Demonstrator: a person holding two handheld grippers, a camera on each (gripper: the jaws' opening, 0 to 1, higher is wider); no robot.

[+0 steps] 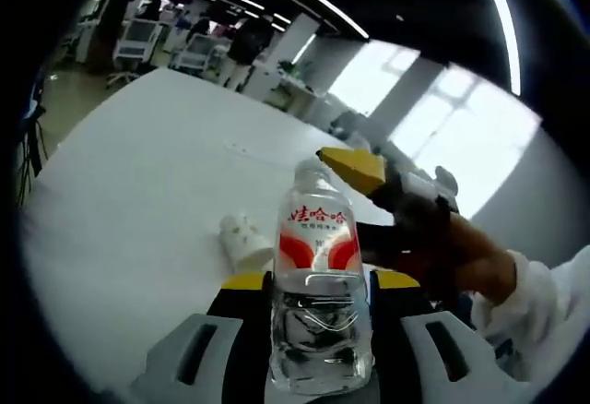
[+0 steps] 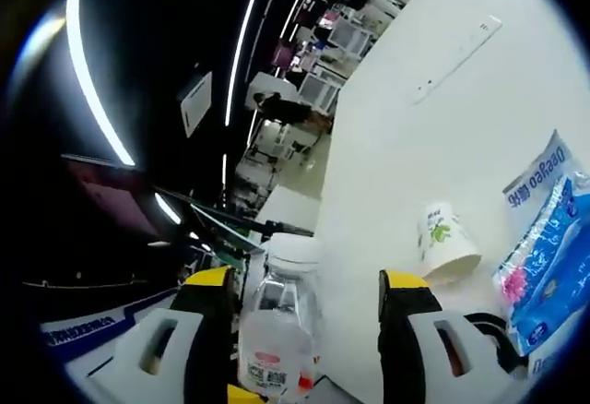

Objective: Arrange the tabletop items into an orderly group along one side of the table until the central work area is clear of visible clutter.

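Water bottle [image 1: 319,303], clear, red-and-white label: upright, clamped between left gripper [image 1: 319,286] jaws above white table [image 1: 138,201]. Right gripper [image 2: 313,298]: jaws spread, unclenched, flanking the bottle without contact. Paper cup [image 2: 444,243]: on its side, near blue packet [image 2: 548,256].

in the left gripper view a water bottle [image 1: 318,284] stands between the jaws, a paper cup [image 1: 244,241] lying on the table [image 1: 157,164] just behind and to its left; in the right gripper view the cup [image 2: 444,241] lies left of a plastic packet [image 2: 548,247]
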